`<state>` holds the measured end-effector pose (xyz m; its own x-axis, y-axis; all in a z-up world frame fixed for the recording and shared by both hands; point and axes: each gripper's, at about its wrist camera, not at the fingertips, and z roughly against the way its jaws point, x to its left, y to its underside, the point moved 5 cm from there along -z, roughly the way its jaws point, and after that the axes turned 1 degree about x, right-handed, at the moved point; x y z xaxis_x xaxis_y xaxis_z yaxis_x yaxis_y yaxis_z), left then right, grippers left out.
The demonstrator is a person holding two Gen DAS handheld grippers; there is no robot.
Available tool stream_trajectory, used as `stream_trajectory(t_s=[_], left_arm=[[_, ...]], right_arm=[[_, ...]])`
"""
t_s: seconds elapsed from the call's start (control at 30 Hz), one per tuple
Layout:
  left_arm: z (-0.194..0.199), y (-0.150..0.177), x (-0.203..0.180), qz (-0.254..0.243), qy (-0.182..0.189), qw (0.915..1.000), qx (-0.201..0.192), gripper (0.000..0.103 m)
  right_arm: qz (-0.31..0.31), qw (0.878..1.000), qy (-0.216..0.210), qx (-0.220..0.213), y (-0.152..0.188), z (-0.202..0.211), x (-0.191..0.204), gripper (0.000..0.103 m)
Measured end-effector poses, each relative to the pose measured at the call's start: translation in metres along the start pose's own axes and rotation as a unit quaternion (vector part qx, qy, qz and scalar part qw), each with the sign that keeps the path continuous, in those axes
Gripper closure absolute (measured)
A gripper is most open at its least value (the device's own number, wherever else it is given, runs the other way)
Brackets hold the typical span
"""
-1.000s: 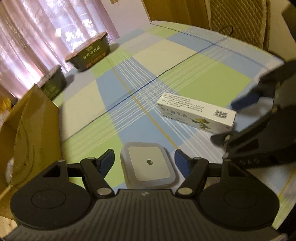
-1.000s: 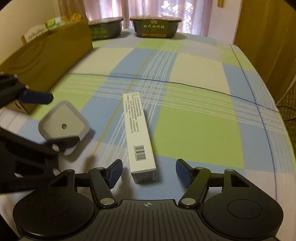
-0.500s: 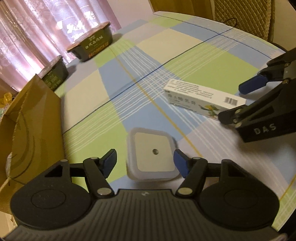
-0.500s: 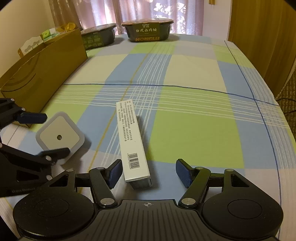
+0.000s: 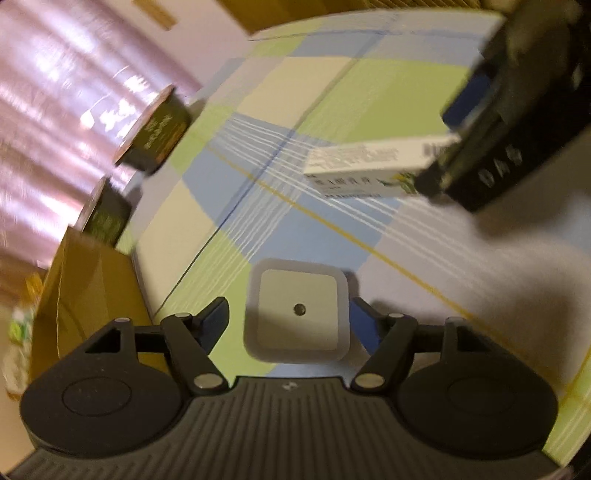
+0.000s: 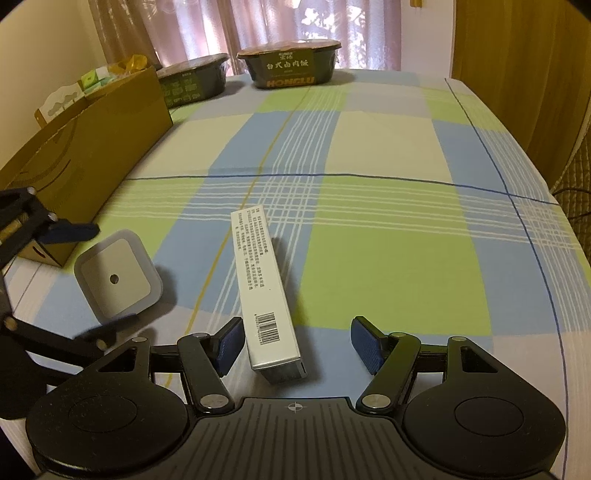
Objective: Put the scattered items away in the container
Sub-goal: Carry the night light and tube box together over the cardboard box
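Left claw (image 5: pixel 288 321) spread wide around the square grey-and-white device (image 5: pixel 297 310), blue pads on either side; whether the right pad already touches its side cannot be told, the left one clearly apart. Same device (image 6: pixel 117 278) seen from the right wrist view near the front-left corner of the desk (image 6: pixel 388 258), just beside the brown cardboard box (image 6: pixel 88 162) along the left edge, with the left claw's fingers (image 6: pixel 70 230) framing it. Right claw (image 6: pixel 297 345) also spread, its pads at both sides of the near end of the long white medicine box (image 6: pixel 264 291), left pad close to it, right pad well apart from it. Medicine box flat on the checked cloth, barcode end toward the right claw, other end toward the middle of the desk. Two dark food bowls (image 6: pixel 291 68) at the far edge before the pink curtain (image 6: pixel 266 22). Some small packets (image 6: pixel 92 79) visible inside the cardboard box. Left wrist view blurred.
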<state>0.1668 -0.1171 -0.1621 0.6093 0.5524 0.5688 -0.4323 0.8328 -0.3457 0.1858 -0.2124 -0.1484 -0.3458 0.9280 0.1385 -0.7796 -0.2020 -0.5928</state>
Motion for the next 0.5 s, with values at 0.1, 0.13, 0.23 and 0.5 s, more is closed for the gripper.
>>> stream_trajectory(t_s=[0.1, 0.13, 0.23, 0.5], left_arm=[[-0.009, -0.001, -0.004, -0.026, -0.004, 0.9996, 0.007, 0.035], [-0.011, -0.001, -0.005, -0.03, -0.003, 0.9995, 0.009, 0.038], [-0.015, 0.001, -0.002, -0.027, 0.001, 0.9995, 0.016, 0.041], [-0.002, 0.01, 0.012, 0.027, 0.026, 0.999, 0.024, 0.042]], right_arm=[[0.0, 1.0, -0.003, -0.003, -0.001, 0.0, 0.001, 0.033], [0.001, 1.0, -0.005, -0.003, -0.001, 0.0, 0.001, 0.033], [0.007, 1.0, -0.012, -0.002, -0.002, -0.001, 0.003, 0.033], [0.05, 0.998, -0.033, -0.006, -0.012, -0.01, 0.017, 0.033]])
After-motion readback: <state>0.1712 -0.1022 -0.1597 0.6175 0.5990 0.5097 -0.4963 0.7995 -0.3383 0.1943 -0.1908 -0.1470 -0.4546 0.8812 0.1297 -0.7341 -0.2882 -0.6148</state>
